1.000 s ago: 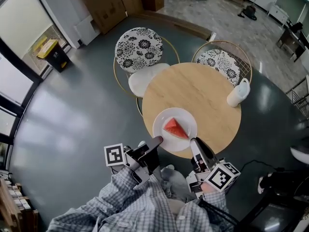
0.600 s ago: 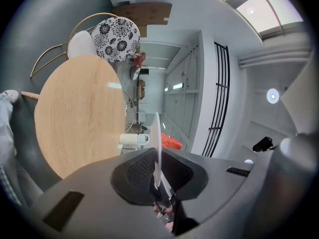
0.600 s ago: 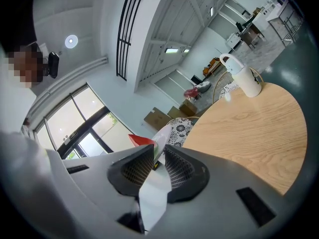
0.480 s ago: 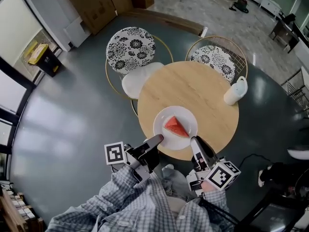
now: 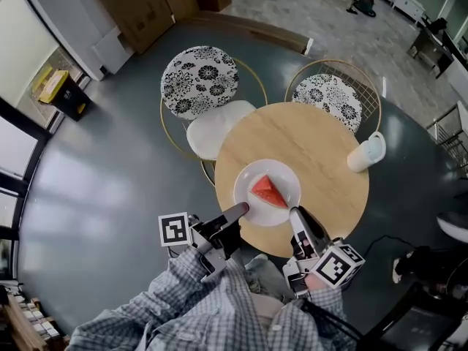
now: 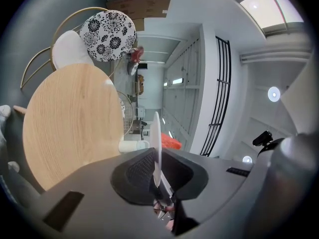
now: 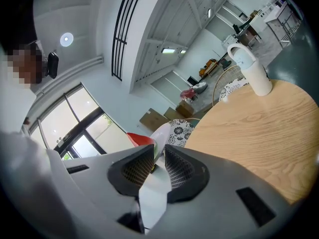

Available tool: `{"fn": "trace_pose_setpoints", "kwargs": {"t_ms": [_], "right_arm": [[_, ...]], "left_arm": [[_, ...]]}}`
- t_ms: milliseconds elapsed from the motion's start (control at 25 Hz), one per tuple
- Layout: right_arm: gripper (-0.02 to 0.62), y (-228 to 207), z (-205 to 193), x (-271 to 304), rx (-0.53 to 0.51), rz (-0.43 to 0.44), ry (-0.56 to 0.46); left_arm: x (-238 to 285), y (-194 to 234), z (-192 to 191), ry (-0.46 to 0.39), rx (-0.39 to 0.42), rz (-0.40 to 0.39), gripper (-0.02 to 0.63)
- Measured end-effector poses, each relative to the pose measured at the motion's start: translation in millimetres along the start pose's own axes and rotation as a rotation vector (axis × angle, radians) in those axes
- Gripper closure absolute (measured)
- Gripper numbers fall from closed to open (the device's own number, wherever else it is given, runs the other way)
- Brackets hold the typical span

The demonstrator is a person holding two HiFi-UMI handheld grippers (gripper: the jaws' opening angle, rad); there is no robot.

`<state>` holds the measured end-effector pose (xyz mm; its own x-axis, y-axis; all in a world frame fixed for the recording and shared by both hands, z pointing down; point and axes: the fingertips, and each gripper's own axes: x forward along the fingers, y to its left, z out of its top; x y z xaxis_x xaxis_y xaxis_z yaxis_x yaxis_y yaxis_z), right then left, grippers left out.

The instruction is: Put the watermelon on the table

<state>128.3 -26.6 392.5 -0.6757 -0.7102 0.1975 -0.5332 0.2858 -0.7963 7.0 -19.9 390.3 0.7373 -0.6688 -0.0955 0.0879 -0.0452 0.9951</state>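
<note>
A red wedge of watermelon lies on a white plate, which I hold over the near part of the round wooden table. My left gripper is shut on the plate's near left rim and my right gripper is shut on its near right rim. In the left gripper view the plate shows edge-on between the jaws, with the watermelon beyond. In the right gripper view the plate sits clamped between the pads, the watermelon just left of it.
A white jug stands at the table's right edge. Two patterned round chairs stand behind the table, one with a white cushion. Cardboard boxes line the far wall. Dark floor surrounds the table.
The table and jug have shifted a little lower and to the right in the head view. Both grippers still hold the plate over the table's near part.
</note>
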Motion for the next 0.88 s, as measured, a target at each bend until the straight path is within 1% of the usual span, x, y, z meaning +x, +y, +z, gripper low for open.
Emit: {"fn": "trace_pose_setpoints", "kwargs": {"t_ms": [480,720,880], "right_arm": [[0.518,-2.8,12.6,72.8,0.025,-0.066,-0.02],[0.518,-5.5,8.7,105.8,0.041,-0.097,-0.021],[0.518,-8.6,6.0,128.7,0.052,-0.122,-0.023]], "left_arm": [[14.0,10.7,78.0,0.051,-0.036,0.013,0.572],[13.7,19.1,112.4,0.096,-0.031,0.021,0.572],[14.3,27.2,135.5,0.12,-0.046,0.021,0.572]]}}
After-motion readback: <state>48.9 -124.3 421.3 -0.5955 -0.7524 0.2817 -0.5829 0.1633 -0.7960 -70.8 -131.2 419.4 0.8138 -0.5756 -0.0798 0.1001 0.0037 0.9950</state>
